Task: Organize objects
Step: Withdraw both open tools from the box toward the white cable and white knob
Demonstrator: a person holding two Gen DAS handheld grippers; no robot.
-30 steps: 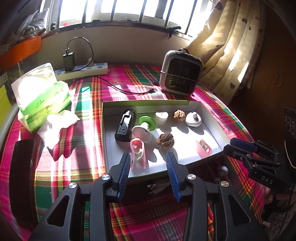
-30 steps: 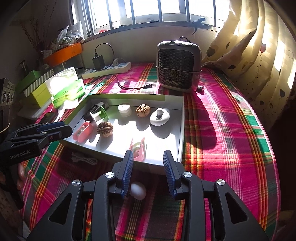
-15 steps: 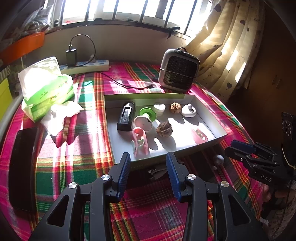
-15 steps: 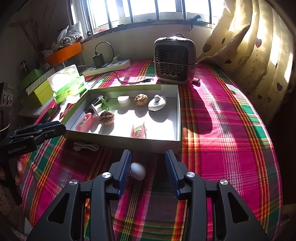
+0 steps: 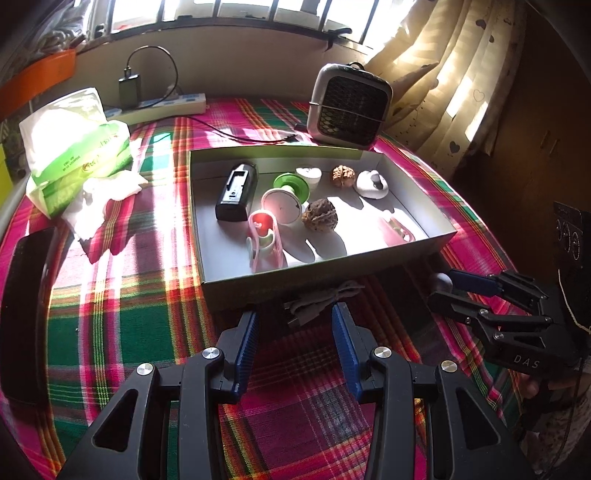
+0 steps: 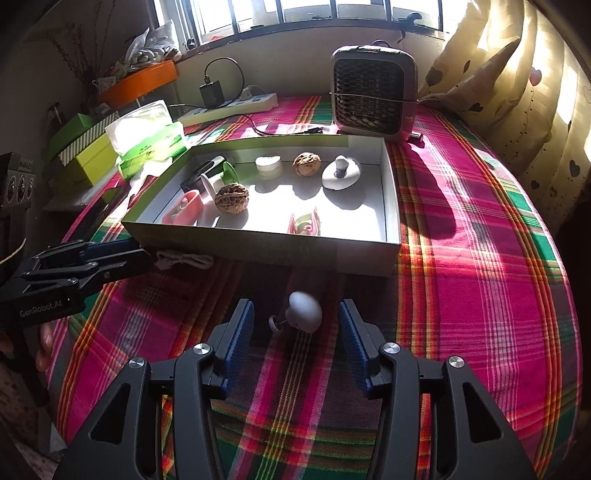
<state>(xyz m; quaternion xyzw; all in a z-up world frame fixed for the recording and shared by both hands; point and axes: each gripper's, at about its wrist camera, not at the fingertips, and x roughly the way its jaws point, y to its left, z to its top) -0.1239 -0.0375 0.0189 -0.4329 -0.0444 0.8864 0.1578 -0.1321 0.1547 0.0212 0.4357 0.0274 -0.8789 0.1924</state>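
right gripper (image 6: 293,325) open, white knob (image 6: 304,311) on the cloth btwn its fingers, not gripped. left gripper (image 5: 294,325) open too, grey cord (image 5: 321,300) just ahead, tray (image 5: 325,271) beyond.

Barred window (image 6: 295,14) sunlit; heart-print curtain (image 6: 517,92); plaid tablecloth (image 6: 480,258), possibly bedspread.

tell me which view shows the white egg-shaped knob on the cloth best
The right wrist view: the white knob lies unobstructed between the open right gripper. The left wrist view shows only a shadowed sliver behind that gripper's fingers.
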